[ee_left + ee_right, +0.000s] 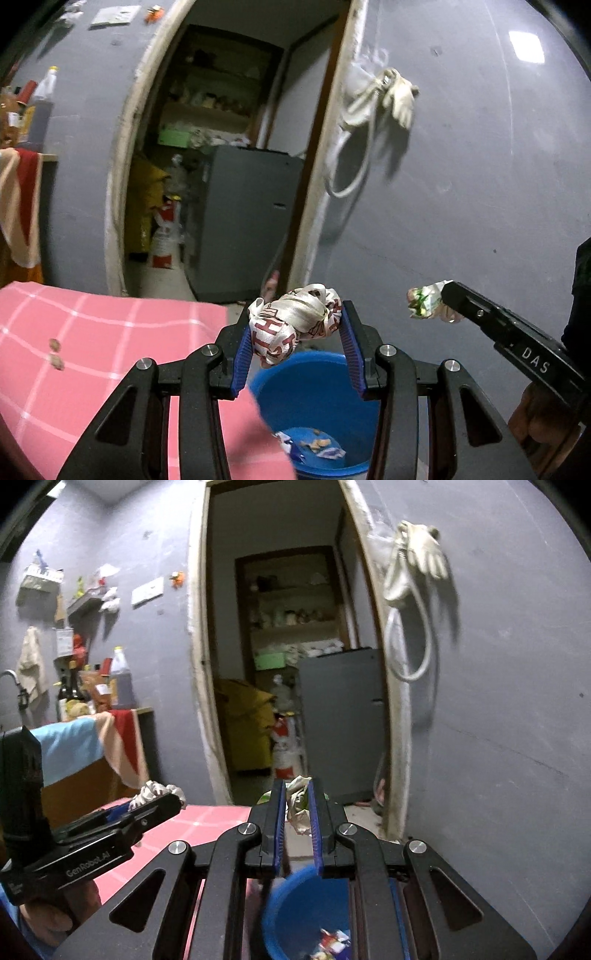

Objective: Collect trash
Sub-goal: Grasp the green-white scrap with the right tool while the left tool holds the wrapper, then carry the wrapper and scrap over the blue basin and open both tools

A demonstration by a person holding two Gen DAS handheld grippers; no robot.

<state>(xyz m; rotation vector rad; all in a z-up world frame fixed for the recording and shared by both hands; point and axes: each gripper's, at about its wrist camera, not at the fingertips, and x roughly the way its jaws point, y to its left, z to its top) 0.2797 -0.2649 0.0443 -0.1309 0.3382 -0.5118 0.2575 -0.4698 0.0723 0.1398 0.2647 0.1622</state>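
Open bucket (314, 373) mouth below fingers (351, 347)

Blue bucket (317, 373) partly behind tool fingers.

Both grippers, left gripper (295, 328) and right gripper (298, 805): black linkage arms, silver round screws, ribbed blue finger pads (242, 360), white "GenRobot.AI" and "DAS" lettering.

Dim indoor light — glove (400, 98) casts a soft shadow on the wall (480, 184), motion-blurred; fisheye bends the edges — dark corners.
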